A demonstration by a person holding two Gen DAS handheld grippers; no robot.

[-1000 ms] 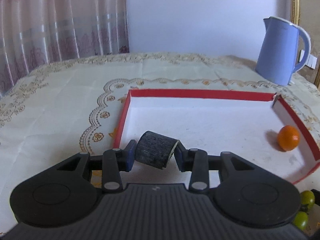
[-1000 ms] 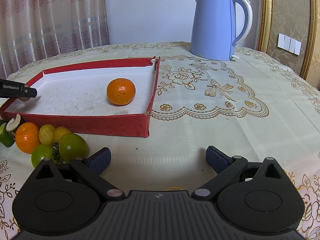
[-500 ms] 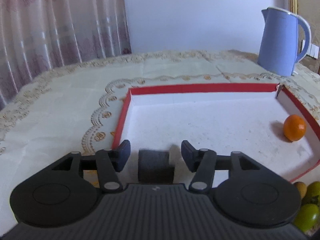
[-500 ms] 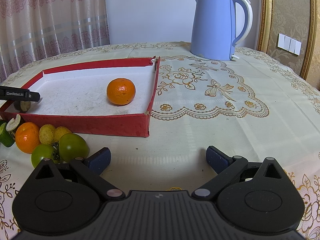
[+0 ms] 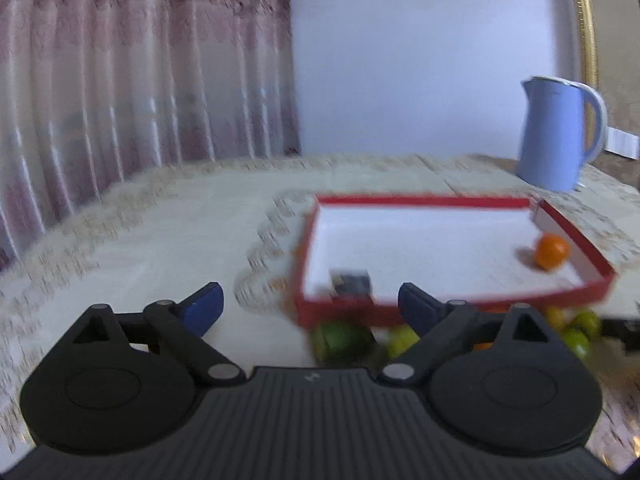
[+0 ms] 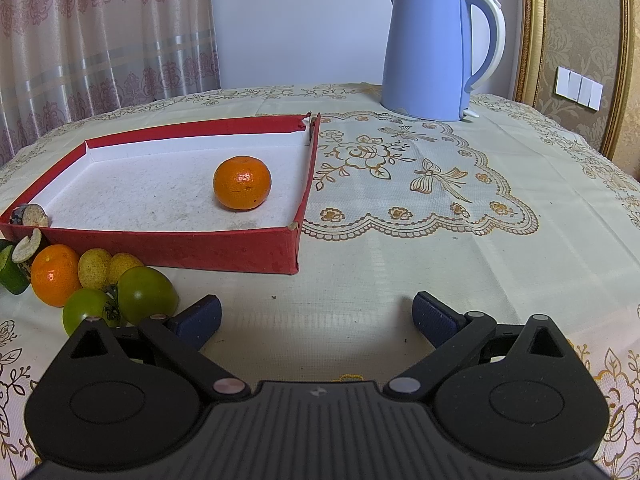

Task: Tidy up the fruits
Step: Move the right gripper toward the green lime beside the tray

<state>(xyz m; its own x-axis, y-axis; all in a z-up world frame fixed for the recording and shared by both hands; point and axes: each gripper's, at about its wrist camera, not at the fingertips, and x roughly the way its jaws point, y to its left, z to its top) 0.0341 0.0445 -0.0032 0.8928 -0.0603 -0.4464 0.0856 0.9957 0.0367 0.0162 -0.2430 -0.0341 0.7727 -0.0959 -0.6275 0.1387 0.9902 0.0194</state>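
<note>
Blue kettle (image 6: 430, 52) reads "Midea" near its rim

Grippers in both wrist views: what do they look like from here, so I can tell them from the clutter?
Left gripper and right gripper match: black ribbed body, two round black housings, angular black linkage arms with silver pivot pins, dark blue finger pads. No cables or sleeves visible.

- A home dining or living room is showing here: a floral embroidered tablecloth (image 6: 440, 208) is covering the round table.
- Patterned lace curtains (image 6: 100, 40) are hanging behind.
- A blue electric kettle (image 6: 432, 52) is standing by gold damask wallpaper (image 6: 576, 20) and wall switches (image 6: 578, 88).
</note>
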